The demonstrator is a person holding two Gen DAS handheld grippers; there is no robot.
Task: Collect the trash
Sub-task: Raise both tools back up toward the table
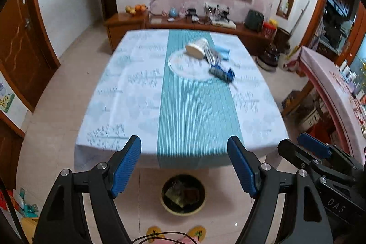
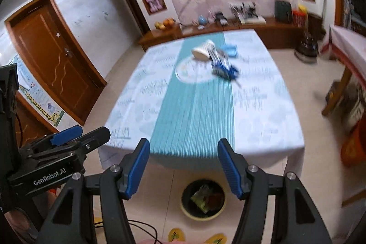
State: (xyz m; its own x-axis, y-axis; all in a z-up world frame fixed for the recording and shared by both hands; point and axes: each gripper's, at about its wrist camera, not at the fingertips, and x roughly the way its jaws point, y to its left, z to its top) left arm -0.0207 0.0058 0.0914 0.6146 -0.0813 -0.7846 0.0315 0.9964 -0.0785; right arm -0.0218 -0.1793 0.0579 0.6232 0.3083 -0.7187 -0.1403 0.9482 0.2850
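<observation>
A tipped white paper cup (image 1: 197, 47) (image 2: 204, 51), a crumpled blue-and-silver wrapper (image 1: 221, 72) (image 2: 223, 66) and a light blue packet (image 1: 223, 52) (image 2: 230, 50) lie on the far half of the table (image 1: 128, 93) (image 2: 270, 120). A round bin (image 1: 183, 194) (image 2: 203, 199) with wrappers inside stands on the floor before the table's near edge. My left gripper (image 1: 184, 166) is open and empty, high above the bin. Beside it my right gripper (image 2: 183, 167) is also open and empty; it shows in the left wrist view (image 1: 304, 148).
A teal striped runner (image 1: 194, 106) runs down the middle of the tablecloth. A low wooden cabinet (image 1: 205, 25) with a TV above lines the far wall. A second covered table (image 1: 338, 93) stands at right, a wooden door (image 2: 52, 61) at left. Yellow slippers (image 2: 196, 237) are at the bottom edge.
</observation>
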